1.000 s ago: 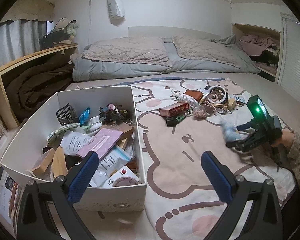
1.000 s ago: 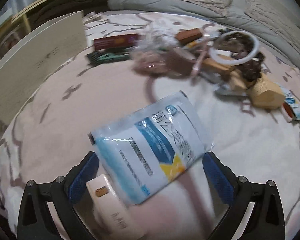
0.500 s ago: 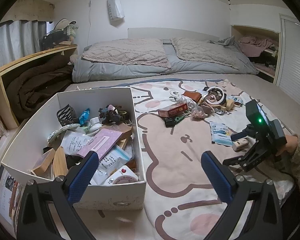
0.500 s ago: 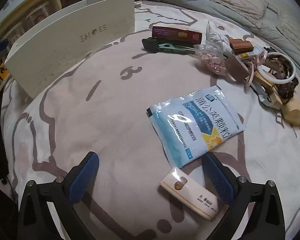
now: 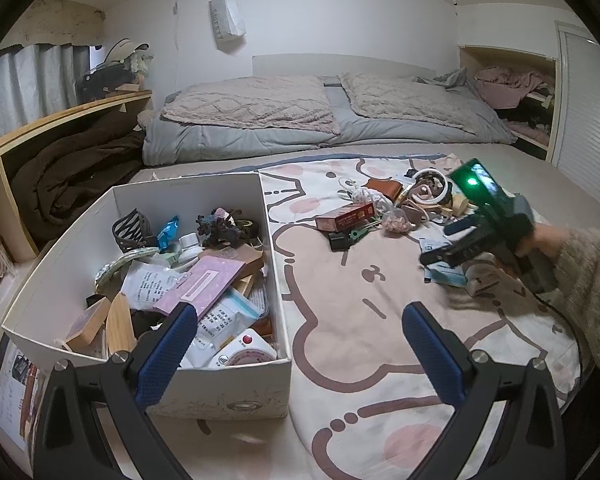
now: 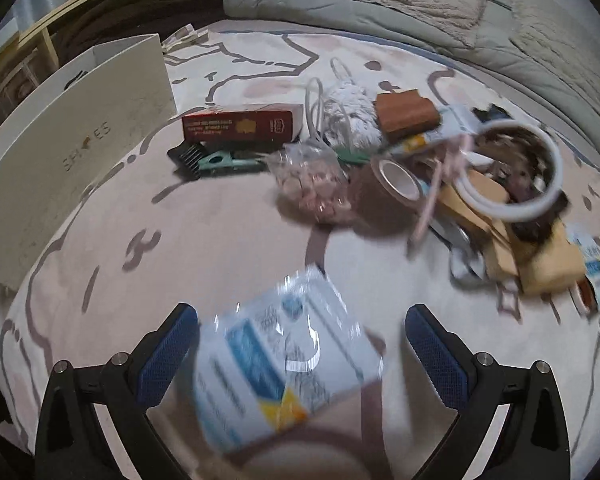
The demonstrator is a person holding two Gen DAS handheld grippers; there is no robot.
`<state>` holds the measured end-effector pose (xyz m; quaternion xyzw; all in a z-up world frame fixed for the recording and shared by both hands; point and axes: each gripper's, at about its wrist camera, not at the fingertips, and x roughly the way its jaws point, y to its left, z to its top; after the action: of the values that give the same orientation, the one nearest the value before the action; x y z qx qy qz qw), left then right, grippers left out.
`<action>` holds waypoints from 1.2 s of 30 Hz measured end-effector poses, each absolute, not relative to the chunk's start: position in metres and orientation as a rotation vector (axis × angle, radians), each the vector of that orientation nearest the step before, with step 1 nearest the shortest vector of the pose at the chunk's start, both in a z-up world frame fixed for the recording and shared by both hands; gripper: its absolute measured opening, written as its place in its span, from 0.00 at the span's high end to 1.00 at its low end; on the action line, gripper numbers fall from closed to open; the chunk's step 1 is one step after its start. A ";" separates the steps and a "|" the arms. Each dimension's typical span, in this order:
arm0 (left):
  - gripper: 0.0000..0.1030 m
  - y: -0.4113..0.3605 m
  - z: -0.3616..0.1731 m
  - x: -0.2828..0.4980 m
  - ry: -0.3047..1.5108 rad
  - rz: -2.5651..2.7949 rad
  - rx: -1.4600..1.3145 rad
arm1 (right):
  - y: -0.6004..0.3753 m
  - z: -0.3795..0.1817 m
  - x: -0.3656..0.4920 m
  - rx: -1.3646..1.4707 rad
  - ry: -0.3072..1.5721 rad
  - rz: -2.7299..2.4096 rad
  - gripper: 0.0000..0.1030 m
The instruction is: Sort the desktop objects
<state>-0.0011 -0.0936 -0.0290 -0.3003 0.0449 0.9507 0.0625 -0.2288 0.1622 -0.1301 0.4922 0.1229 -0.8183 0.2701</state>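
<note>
Right tool (image 6: 300,344) is wide open, blue pads splayed, and the blue-and-white sachet (image 6: 284,364) lies directly between them, flat on the blanket (image 6: 228,240). Its long axis runs diagonally from near the left pad up toward the clutter pile, so the pads would close across its width, I reckon. It is blurred; whether the pads touch it, I cannot tell.

From the left wrist view the right tool (image 5: 456,244) hovers right over that sachet (image 5: 446,274), with a small pale box (image 5: 480,280) just beside it. Clearly the right hand is the nearer one; the left tool (image 5: 300,340) hangs spread and empty, near the white shoebox (image 5: 260,376), well apart from the sachet.

Beyond the sachet sits the unsorted heap: red carton (image 6: 242,124), green clip (image 6: 224,160), bag of pink bits (image 6: 312,180), tape roll (image 6: 396,178), white ring (image 6: 520,172).

The shoebox (already quite full) holds a pink card (image 5: 206,284), paper packets, a black claw clip (image 5: 130,230) and a round white device (image 5: 246,346). It lies well left of the sachet.
</note>
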 end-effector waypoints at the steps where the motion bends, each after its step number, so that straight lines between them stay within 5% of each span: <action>1: 0.00 -0.093 -0.030 -0.002 0.137 2.872 -0.911 | 0.159 -0.134 -0.233 1.349 0.327 -2.199 0.00; 36: 0.00 -0.077 -0.041 0.004 0.207 2.782 -0.930 | 0.080 -0.126 -0.046 1.330 0.218 -1.765 0.00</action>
<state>0.0045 -0.0766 -0.0409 -0.3146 0.0699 0.9413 0.1002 -0.0456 0.0804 -0.1258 0.5365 0.0879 -0.7121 0.4442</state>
